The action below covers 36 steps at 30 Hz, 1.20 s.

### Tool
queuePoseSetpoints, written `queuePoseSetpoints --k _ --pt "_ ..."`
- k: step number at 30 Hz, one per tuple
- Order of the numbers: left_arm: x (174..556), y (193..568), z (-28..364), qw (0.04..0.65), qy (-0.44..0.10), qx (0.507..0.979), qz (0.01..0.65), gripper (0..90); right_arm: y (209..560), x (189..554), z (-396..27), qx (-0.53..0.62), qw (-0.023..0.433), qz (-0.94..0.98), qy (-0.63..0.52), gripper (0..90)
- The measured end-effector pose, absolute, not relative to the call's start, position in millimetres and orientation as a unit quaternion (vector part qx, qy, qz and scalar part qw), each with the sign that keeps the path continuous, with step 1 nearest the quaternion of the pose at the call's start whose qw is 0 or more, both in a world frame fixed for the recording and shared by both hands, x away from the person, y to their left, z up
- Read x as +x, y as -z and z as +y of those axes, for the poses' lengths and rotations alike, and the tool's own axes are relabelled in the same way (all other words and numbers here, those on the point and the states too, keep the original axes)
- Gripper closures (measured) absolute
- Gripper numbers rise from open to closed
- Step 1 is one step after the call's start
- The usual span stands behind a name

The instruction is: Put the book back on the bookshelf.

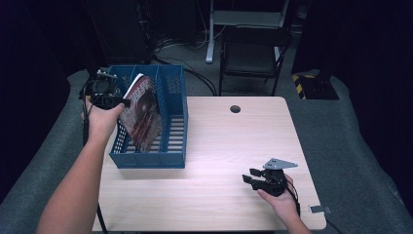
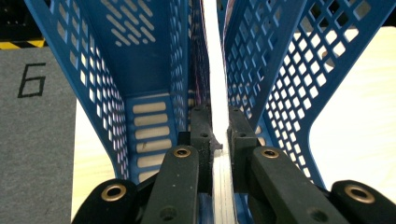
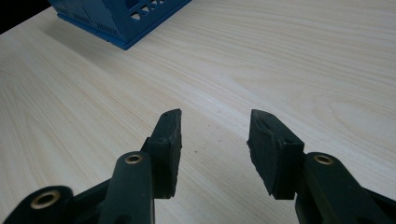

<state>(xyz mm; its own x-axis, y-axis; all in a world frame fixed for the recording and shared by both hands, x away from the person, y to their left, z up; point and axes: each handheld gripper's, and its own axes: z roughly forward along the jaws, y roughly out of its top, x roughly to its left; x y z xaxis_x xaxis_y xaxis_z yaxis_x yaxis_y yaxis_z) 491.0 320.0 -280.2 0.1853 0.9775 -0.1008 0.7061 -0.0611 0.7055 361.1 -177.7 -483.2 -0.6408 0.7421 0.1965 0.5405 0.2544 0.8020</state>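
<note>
Magazine (image 1: 142, 113): stands tilted in the middle slot of the blue file rack (image 1: 173, 122), its top corner sticking up above the rack's rim, red cover facing the counter's open side.
Magazine, seen edge-on: in the left gripper view its white page edge (image 2: 215, 70) runs straight up between two perforated blue dividers.
File rack: sits on the far left part of the counter (image 1: 229, 161), its left side hanging slightly past the counter's edge; three slots, perforated walls, slatted floor.
In the way: the rack's dividers (image 2: 261, 60) stand close on both sides of the magazine, leaving narrow gaps beside it.
Around: a round dark hole (image 1: 235, 108) in the counter near its far edge; a black chair (image 1: 253, 53) and a grey frame behind the counter; grey padded floor all round, with a "6" mark (image 2: 31, 80) beside the rack.
Left claw (image 1: 127, 103): clenched on the magazine's near edge at the rack's left end, both pads (image 2: 201, 135) pressing the pages.
Right claw (image 1: 248, 176): rests low on the near right part of the counter, well apart from the rack, its jaws parted with bare wood between them; it grasps nothing.
</note>
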Motion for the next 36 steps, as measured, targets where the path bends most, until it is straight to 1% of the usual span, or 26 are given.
queuePoseSetpoints --k 8,25,36 --pt "499 276 320 0.341 -0.222 0.671 0.619 84.4 482 360 -179 0.413 0.108 0.783 -0.453 54.2" --pt "518 285 316 0.34 -0.227 0.655 0.635 84.4 482 360 -182 0.409 0.111 0.782 -0.457 54.2" --pt "522 288 311 0.338 -0.236 0.648 0.641 84.4 483 359 -182 0.412 0.11 0.781 -0.457 54.2"
